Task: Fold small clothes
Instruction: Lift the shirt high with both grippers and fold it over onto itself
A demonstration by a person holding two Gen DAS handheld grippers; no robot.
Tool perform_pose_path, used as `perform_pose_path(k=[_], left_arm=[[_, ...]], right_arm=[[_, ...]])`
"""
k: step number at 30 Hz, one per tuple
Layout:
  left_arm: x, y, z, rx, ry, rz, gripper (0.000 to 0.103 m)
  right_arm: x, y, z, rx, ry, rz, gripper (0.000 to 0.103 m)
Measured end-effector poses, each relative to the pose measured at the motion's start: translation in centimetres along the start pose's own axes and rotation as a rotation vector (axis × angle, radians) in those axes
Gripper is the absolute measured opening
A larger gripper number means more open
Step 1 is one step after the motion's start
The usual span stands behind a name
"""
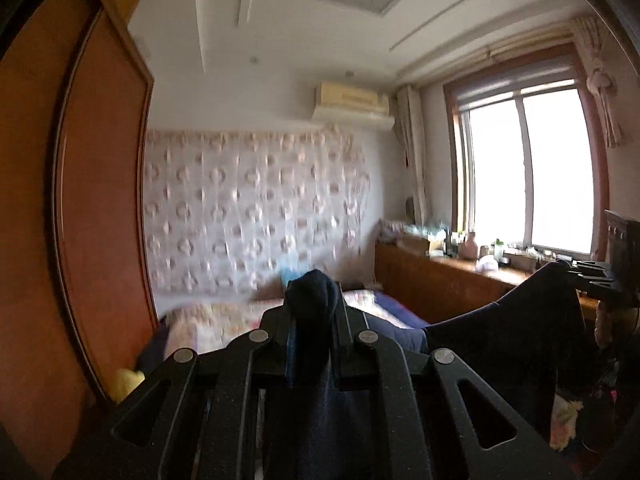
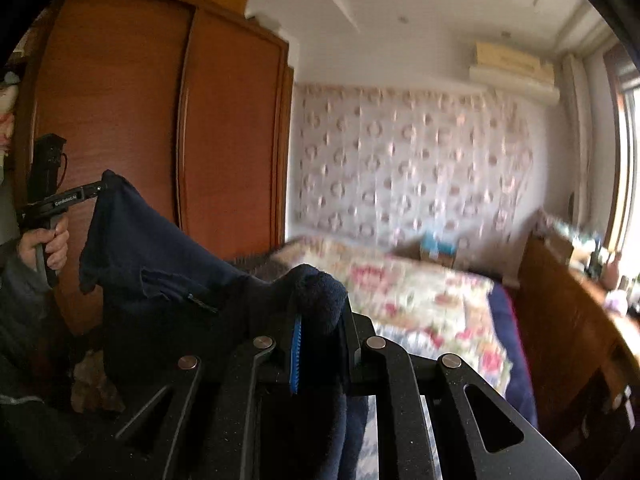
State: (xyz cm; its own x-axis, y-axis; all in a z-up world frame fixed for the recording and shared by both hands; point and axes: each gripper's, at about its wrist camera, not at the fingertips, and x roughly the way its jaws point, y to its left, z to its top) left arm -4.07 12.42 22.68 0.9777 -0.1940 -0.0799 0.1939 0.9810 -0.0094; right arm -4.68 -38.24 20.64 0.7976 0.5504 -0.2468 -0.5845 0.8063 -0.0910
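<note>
A dark navy garment (image 1: 520,320) hangs in the air, stretched between my two grippers above the bed. My left gripper (image 1: 314,312) is shut on one bunched corner of it. My right gripper (image 2: 318,316) is shut on the other corner, and the cloth (image 2: 160,272) sags between them. In the left wrist view the right gripper (image 1: 592,276) shows at the far right, clamping the cloth. In the right wrist view the left gripper (image 2: 98,188) shows at the far left, held in a hand.
A bed with a floral cover (image 2: 420,300) lies below and ahead. A brown wardrobe (image 2: 140,100) stands on the left. A wooden cabinet (image 1: 440,280) with bottles runs under the window (image 1: 528,172) on the right. A patterned curtain (image 1: 248,208) covers the far wall.
</note>
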Motion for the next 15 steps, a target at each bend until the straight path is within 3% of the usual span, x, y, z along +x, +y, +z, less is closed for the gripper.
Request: perform_pose_path(k=[9, 15], left_arm=[[-2.0, 0.9, 5.0, 0.037, -0.139, 0.057, 0.013], [-2.9, 0.9, 4.9, 0.047, -0.165, 0.073, 0.013]], right_arm=[[-6.1, -0.5, 6.7, -0.077, -0.138, -0.096, 0.014], [-9.7, -0.3, 8.6, -0.113, -0.181, -0.186, 0.014]])
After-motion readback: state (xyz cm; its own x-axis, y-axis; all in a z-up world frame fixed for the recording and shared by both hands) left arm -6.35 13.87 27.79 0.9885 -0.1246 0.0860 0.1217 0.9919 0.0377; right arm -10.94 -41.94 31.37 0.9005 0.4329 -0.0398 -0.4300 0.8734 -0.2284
